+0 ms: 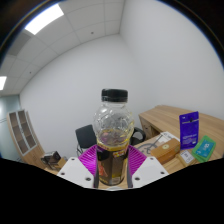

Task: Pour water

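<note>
Gripping the fingers, a clear bottle (black cap) stands upright.

Honestly couldn't read a thing here. The purple box on my worktop had some white print on its face, way too small to make out, and the bottle showed no legible label either.

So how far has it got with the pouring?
Done: the tongs appear to have gripped the bottle and lifted it, their purple pads pressed to its sides. In hand: it is held upright, black cap on. Left: opening it, tilting and pouring; no cup is visible, only a desk with boxes behind.
</note>
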`<action>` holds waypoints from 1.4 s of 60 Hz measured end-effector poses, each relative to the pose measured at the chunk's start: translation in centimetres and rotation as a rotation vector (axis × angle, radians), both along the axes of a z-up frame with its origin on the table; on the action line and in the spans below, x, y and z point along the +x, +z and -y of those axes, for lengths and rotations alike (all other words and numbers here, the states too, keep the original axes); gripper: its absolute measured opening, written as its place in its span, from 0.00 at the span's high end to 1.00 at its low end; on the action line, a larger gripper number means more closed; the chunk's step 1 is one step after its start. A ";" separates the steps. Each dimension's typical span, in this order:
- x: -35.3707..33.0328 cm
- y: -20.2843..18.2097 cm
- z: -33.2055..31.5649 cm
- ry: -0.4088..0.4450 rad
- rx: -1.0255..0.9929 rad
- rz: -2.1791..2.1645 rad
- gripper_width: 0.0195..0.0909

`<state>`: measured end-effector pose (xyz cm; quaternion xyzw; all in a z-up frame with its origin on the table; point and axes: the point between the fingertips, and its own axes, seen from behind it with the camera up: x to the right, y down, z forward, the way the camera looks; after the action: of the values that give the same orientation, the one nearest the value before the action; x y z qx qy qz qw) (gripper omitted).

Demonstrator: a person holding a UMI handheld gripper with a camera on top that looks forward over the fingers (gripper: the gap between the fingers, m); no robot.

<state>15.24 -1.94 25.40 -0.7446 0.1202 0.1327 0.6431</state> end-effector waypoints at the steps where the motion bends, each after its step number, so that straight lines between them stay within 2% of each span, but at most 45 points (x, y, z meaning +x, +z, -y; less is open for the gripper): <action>1: 0.7 -0.5 0.0 -0.006 -0.007 0.036 0.75; 11: 7.1 -7.7 0.0 -0.048 -0.066 0.318 0.75; 27: 11.4 -17.0 0.8 -0.020 -0.190 0.352 0.75; 34: 11.3 -17.0 1.1 0.000 -0.151 0.382 0.73; 43: 11.2 -17.2 1.2 -0.011 -0.171 0.405 0.50; 45: 11.4 -17.5 1.4 -0.014 -0.194 0.408 0.41; 48: 11.4 -17.3 2.1 -0.018 -0.217 0.401 0.11; 49: 11.4 -17.1 2.3 -0.020 -0.220 0.396 0.05; 52: 11.4 -16.5 3.3 -0.026 -0.234 0.387 0.11; 55: 11.1 -15.6 4.5 -0.026 -0.245 0.382 0.06; 63: 9.8 -12.5 9.4 -0.040 -0.279 0.389 0.07; 73: 6.1 -7.9 18.9 -0.070 -0.330 0.400 0.06; 84: 0.9 -4.8 28.8 -0.056 -0.374 0.384 0.07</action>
<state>16.10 -30.75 20.62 -0.8584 0.0387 -0.0534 0.5088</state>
